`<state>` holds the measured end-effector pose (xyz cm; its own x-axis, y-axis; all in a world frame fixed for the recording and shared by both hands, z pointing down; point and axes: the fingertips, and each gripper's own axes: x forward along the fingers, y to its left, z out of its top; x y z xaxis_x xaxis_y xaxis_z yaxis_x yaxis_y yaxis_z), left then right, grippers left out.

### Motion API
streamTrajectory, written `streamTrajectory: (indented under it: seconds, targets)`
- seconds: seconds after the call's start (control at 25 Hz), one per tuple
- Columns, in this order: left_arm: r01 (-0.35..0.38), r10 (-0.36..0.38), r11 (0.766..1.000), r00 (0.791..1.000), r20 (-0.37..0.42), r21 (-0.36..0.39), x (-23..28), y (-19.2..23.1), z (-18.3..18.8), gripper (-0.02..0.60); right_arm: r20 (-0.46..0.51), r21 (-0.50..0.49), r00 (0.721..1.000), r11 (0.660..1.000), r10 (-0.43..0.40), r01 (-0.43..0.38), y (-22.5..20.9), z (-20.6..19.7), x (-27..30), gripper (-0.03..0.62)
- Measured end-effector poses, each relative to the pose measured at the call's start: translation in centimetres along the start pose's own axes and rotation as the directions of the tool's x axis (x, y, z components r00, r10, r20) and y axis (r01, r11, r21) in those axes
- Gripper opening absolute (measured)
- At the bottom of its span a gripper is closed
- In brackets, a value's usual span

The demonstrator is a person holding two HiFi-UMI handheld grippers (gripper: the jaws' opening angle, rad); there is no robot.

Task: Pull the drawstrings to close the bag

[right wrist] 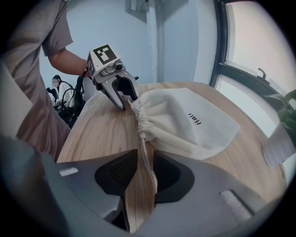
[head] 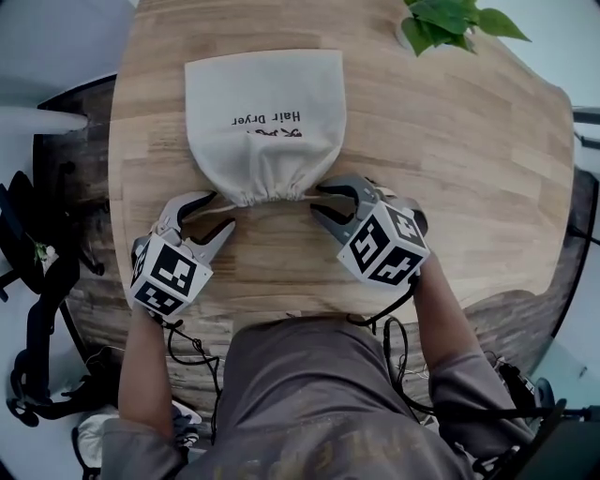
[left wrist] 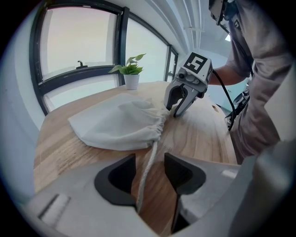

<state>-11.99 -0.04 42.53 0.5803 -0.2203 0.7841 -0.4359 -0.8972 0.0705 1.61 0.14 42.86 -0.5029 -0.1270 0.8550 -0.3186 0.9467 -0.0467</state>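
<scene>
**A:** Where do things stand?

**B:** The cream cloth drawstring bag lies flat on the round wooden table, its gathered mouth toward the person. The left gripper has its jaws apart with the left cord running loose between them. The right gripper is the same: jaws part open, the right cord in the gap, neither pad pressing on it.

**A:** So what could go wrong?

**B:** I'd say a pull now just slides off. The cords are thin and each lies to one side of its gap, so a careless close may miss. An uneven pull could drag the light bag sideways.

**A:** Room to move?

**B:** Bare wood to either side. The table's near edge is close behind both grippers. The potted green plant sits well apart at the far edge.
</scene>
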Motion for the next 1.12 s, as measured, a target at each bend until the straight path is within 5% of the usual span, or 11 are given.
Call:
streamTrajectory:
  seconds: [0.36, 0.52, 0.68, 1.12]
  targets:
    - [-0.005, 0.005, 1.0, 1.0, 0.02, 0.015, -0.1, 0.3, 0.0, 0.143, 0.008, -0.011, 1.0, 1.0, 0.003, -0.003, -0.1, 0.1, 0.0, 0.121]
    - [-0.014, 0.013, 1.0, 1.0, 0.029, 0.021, 0.0, 0.2, 0.1, 0.057, 0.014, -0.023, 1.0, 1.0, -0.008, 0.009, -0.1, 0.2, 0.1, 0.045]
    - [-0.029, 0.028, 0.999, 0.999, 0.025, 0.035, 0.0, 0.3, 0.1, 0.015, 0.025, -0.014, 1.0, 1.0, -0.013, 0.014, -0.2, 0.3, 0.1, 0.041]
    - [-0.045, 0.046, 0.999, 0.997, 0.056, -0.022, -0.7, 0.4, -0.8, 0.006, 0.059, 0.019, 0.998, 1.0, -0.004, 0.003, -0.1, -0.7, -0.4, 0.035]
